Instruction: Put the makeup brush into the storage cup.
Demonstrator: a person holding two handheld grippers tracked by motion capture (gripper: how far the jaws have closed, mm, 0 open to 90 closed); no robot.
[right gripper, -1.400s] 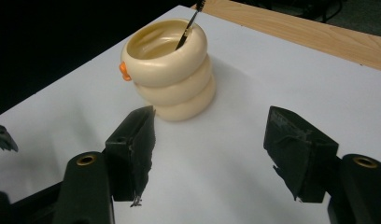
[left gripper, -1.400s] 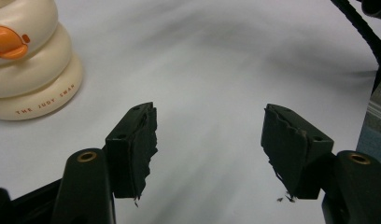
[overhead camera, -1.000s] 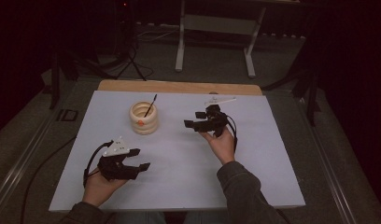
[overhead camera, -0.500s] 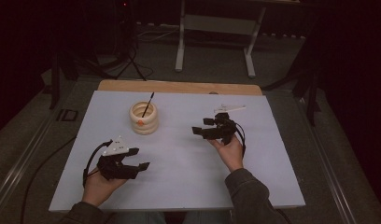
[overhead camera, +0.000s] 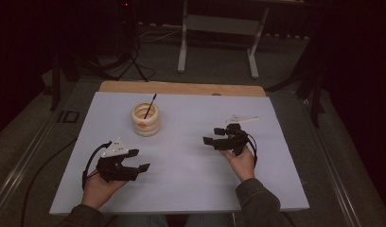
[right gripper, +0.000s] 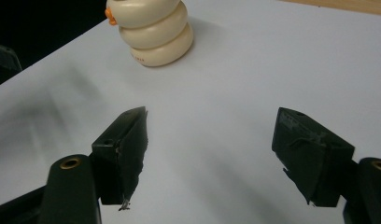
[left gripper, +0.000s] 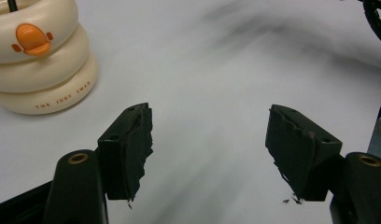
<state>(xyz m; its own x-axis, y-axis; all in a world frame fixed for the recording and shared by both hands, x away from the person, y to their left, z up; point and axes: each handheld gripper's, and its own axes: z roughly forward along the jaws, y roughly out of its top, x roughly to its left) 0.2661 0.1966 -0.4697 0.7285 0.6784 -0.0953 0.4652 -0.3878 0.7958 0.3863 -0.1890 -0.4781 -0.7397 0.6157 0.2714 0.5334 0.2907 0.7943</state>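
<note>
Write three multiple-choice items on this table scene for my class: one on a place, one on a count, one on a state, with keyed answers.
1. Where does the cream holder stand? A. far left part of the table B. near right corner C. on the floor
2. How many stacked rings form it? A. one B. three C. five
3. How do the left gripper jaws stand? A. shut B. gripping the holder C. open, holding nothing

Answers: 1 A, the high view shows it beyond the left gripper; 2 B, three bulges show; 3 C, bare table lies between the jaws.
</note>
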